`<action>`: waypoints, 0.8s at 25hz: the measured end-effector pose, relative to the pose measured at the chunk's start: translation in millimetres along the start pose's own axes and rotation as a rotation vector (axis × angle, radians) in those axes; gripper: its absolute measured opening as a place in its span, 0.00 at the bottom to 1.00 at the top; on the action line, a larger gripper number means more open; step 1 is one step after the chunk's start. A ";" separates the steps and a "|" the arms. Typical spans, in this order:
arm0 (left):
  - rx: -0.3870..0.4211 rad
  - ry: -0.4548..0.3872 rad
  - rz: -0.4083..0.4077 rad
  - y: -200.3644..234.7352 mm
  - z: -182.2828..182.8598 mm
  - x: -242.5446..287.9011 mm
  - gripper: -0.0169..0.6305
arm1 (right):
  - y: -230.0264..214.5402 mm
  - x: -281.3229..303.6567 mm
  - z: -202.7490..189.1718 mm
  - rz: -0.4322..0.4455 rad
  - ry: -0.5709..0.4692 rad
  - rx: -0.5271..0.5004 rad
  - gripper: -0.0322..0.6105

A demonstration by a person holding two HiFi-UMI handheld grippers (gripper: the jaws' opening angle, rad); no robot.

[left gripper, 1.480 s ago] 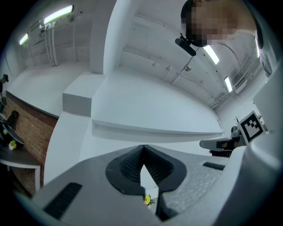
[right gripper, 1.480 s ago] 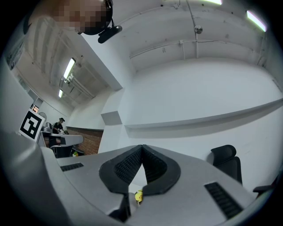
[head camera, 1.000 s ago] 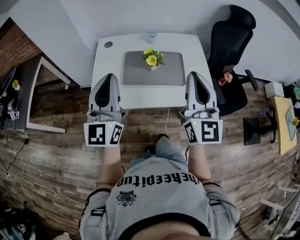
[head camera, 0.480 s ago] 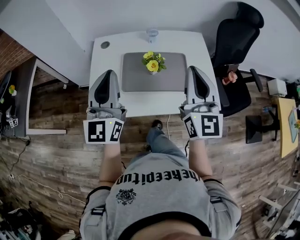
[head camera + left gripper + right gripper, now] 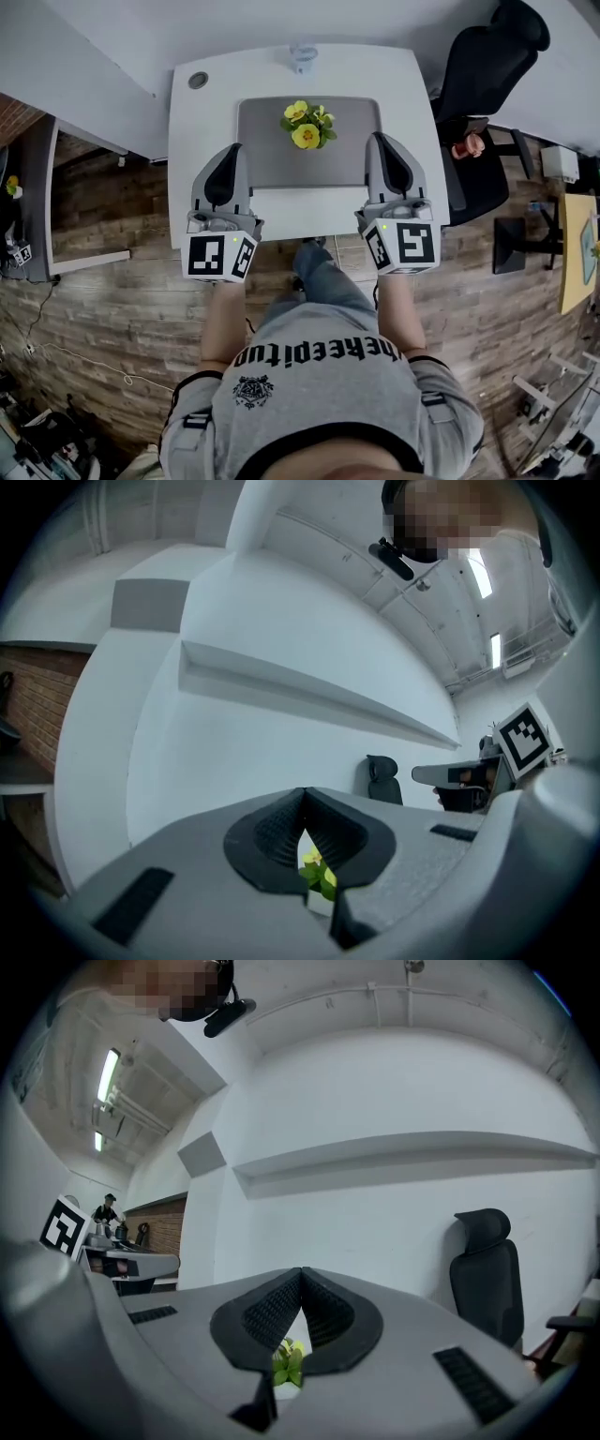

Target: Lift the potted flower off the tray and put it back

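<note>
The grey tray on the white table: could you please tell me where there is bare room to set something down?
The grey rectangular tray is bare along its front and left, short of the yellow potted flower at its back middle. The white table is bare between the tongs. Tight: beside the left tongs and right tongs.

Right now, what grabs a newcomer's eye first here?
The yellow potted flower stands on a grey tray in the middle of the white table. The left gripper and right gripper, both shut and empty, hover at the tray's two sides. A black office chair sits right of the table.
</note>
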State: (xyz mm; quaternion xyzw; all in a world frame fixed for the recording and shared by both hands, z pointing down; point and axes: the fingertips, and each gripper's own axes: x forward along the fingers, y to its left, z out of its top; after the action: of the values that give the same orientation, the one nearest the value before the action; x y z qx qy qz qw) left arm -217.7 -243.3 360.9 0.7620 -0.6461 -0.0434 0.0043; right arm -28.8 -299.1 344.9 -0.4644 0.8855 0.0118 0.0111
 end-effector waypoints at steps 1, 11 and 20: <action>-0.007 0.023 -0.006 -0.3 -10.6 2.8 0.03 | -0.4 1.5 -6.9 -0.001 0.016 0.005 0.05; 0.002 0.275 -0.185 -22.6 -111.2 30.4 0.11 | -8.3 5.9 -38.2 -0.010 0.090 0.014 0.05; 0.051 0.443 -0.328 -38.1 -172.9 49.6 0.40 | -24.1 5.8 -51.6 -0.038 0.123 0.022 0.05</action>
State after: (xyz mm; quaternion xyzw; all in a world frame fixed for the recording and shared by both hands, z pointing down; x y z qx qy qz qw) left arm -159.9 -294.4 527.7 0.8471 -0.4984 0.1405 0.1195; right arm -12.7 -319.2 396.1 -0.4809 0.8755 -0.0266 -0.0383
